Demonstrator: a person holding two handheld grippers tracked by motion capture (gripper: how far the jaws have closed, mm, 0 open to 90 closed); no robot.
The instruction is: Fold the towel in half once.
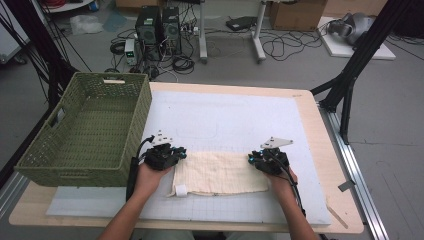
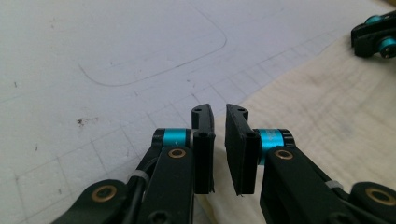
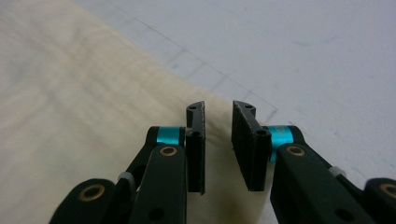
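Observation:
A cream cloth [image 1: 220,172] lies folded flat on the white mat, with a small white tag [image 1: 180,190] at its near left corner. My left gripper [image 1: 181,152] hovers at the cloth's far left corner. In the left gripper view its jaws [image 2: 219,109] stand a narrow gap apart over the cloth's edge [image 2: 327,107], with nothing between the pads. My right gripper [image 1: 251,159] sits at the far right corner. Its jaws [image 3: 218,106] are slightly apart above the cloth [image 3: 84,93], gripping nothing. The right gripper [image 2: 373,37] also shows at the left gripper view's top right.
A green woven basket [image 1: 135,115] stands at the table's left, close to my left hand. The white gridded mat [image 1: 225,115] covers most of the wooden table [image 1: 335,200]. Black frame legs and cables are on the floor beyond the table.

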